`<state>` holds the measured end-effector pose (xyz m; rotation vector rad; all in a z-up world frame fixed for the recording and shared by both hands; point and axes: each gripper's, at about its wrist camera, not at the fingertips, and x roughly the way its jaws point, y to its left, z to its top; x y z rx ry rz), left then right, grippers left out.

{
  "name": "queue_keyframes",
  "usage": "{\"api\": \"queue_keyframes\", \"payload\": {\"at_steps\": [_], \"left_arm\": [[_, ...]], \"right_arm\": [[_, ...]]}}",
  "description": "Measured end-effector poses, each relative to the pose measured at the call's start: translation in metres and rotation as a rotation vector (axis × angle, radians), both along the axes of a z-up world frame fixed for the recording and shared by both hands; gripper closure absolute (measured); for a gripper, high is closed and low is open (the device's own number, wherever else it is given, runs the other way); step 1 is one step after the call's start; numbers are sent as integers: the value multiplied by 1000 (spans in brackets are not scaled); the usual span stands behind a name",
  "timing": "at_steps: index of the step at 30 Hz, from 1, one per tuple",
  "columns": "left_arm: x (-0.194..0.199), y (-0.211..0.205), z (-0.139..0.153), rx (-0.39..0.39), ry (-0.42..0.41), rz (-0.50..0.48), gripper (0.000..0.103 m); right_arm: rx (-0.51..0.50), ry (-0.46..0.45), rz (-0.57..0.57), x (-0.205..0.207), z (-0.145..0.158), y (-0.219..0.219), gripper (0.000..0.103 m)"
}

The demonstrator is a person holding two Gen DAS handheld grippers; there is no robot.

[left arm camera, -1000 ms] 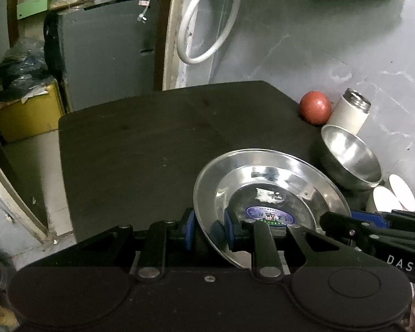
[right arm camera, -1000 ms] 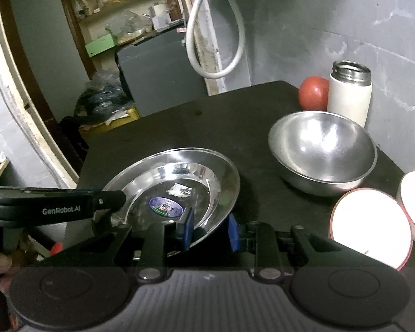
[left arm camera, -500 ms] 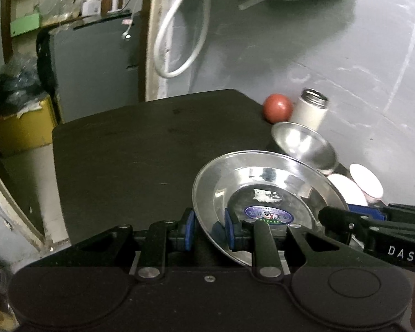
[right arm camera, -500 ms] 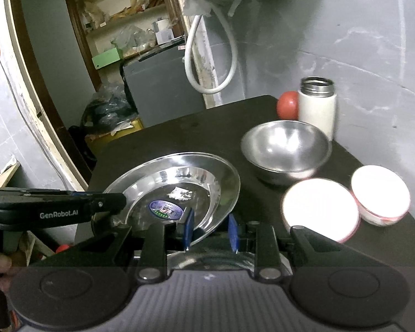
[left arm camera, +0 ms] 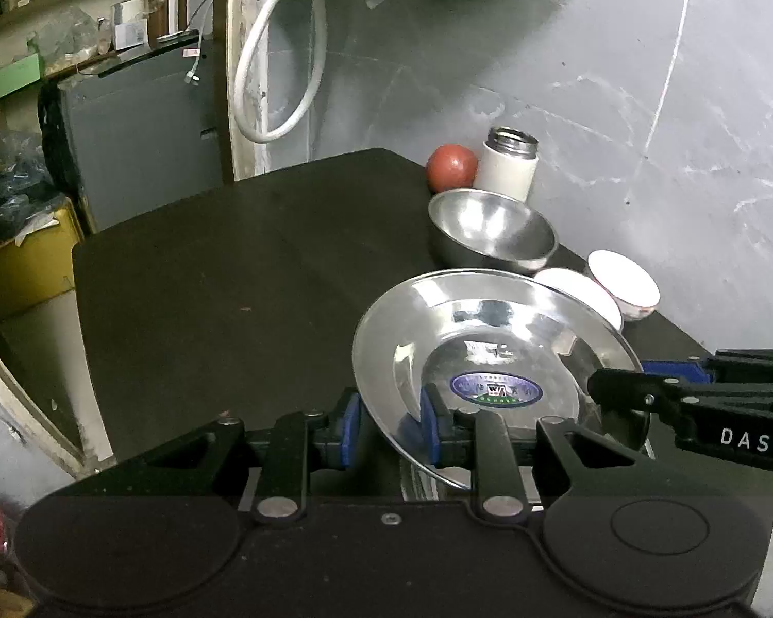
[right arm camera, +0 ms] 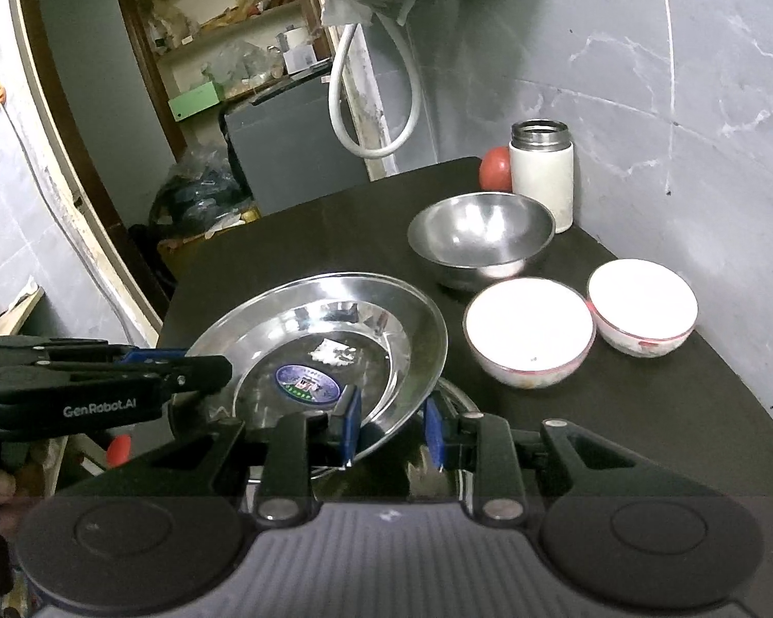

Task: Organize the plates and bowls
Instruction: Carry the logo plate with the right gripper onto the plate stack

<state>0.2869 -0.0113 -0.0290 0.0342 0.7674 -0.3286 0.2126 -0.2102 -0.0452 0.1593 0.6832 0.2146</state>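
Note:
A steel plate (left arm camera: 494,340) with a blue sticker in its middle hangs tilted above the black table (left arm camera: 221,288). My left gripper (left arm camera: 391,427) is shut on its left rim. My right gripper (right arm camera: 391,425) is shut on the opposite rim of the steel plate (right arm camera: 335,329), and shows in the left wrist view as the right gripper (left arm camera: 623,391). Under the lifted plate the rim of a second steel plate (right arm camera: 461,404) shows. A steel bowl (right arm camera: 482,237) and two white bowls (right arm camera: 528,329) (right arm camera: 641,304) stand to the right.
A white flask (right arm camera: 541,175) and a red fruit (right arm camera: 494,167) stand by the grey wall at the table's far right corner. Left of the table are a grey cabinet (left arm camera: 139,139), a yellow box (left arm camera: 20,262) and a door frame.
Both grippers have risen and drawn back with the plate held between them. The bowls, flask and fruit now look smaller and farther off, and both white bowls are in full view.

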Motion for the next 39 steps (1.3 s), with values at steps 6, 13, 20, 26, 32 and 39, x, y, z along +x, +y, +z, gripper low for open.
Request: {"api": "queue_keyframes", "payload": {"at_steps": [6, 13, 20, 26, 32, 39], "left_arm": [[-10, -4, -3, 16, 9, -1, 75], [-21, -16, -9, 52, 20, -36, 72], [-26, -30, -16, 104, 50, -66, 71], [-26, -39, -16, 140, 63, -80, 70], [-26, -42, -15, 161, 77, -74, 69], [-26, -43, -17, 168, 92, -60, 68]], "right_arm": [[-11, 12, 26, -9, -1, -3, 73], [-9, 53, 40, -21, -6, -12, 73], [-9, 98, 42, -30, -13, -19, 73], [-7, 118, 45, -30, -17, -22, 72], [-11, 121, 55, -29, -16, -21, 72], [-18, 126, 65, -28, -17, -20, 72]]}}
